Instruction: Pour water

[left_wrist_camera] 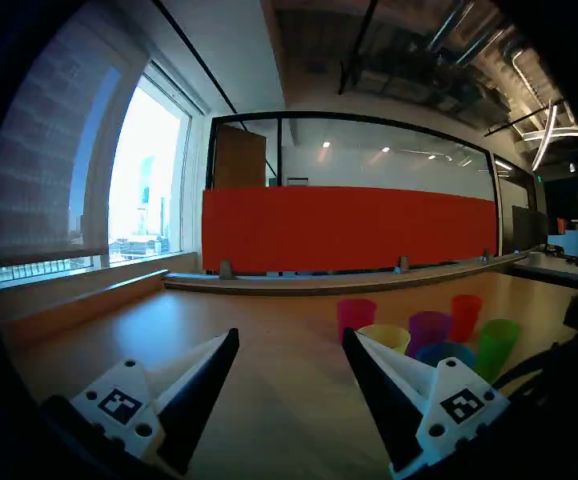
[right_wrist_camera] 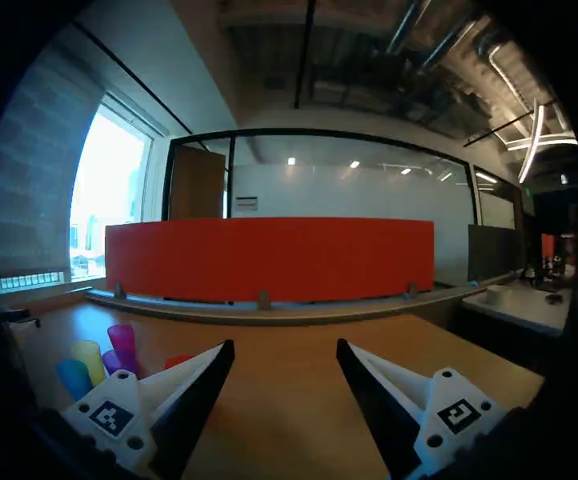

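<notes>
Wooden tabletop stretches ahead of both your grippers. Your left gripper is released, its tips spread wide with only bare wood between them; your right gripper is spread the same way and grasps nothing.

In the left gripper view the cups stand on the table in a tight cluster, right of the gap: a pink cup nearest the middle, a yellow cup in front of it, then a purple cup, a red cup farther back, a blue cup low in front and a green cup at the right end. All are upright, and you cannot tell whether any holds water. The finger on the right of that view crosses in front of the yellow and blue cups and hides their lower parts.

In the right gripper view the cluster sits low at the left, and the near finger on that side covers part of the red and purple cups.

An orange-red partition stands upright along the table's far edge; behind it is a glass wall; a bright window lies to the left. In the right gripper view a white desk stands off to the right, apart from your table, with a dark monitor behind it.
</notes>
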Motion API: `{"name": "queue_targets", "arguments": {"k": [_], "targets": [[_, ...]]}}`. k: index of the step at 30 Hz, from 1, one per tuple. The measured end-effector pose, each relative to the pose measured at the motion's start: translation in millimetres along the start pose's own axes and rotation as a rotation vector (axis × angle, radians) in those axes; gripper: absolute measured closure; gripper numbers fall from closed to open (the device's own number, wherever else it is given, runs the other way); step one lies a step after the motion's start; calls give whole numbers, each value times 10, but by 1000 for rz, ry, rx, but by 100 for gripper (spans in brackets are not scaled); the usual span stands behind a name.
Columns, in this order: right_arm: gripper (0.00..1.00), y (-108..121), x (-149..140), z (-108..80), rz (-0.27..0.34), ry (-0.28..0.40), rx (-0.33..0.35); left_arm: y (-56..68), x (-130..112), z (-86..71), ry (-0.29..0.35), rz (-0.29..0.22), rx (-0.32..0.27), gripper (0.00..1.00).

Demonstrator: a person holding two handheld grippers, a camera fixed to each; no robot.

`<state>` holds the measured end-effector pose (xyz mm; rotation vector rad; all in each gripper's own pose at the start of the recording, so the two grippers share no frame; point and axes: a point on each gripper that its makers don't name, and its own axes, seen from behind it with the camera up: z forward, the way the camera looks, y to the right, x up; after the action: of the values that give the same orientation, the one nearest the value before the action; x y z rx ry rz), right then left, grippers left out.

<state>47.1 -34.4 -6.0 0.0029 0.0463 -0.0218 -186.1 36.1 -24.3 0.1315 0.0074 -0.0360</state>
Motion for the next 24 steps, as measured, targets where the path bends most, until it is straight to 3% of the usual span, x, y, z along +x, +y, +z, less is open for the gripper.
{"name": "queue_targets", "arguments": {"k": [16, 24], "targets": [[1, -53, -59, 9, -23, 76, 9, -4, 6, -5, 0, 0, 0, 4], [1, 62, -314, -3, -20, 49, 7, 0, 8, -5, 0, 0, 0, 4]]}}
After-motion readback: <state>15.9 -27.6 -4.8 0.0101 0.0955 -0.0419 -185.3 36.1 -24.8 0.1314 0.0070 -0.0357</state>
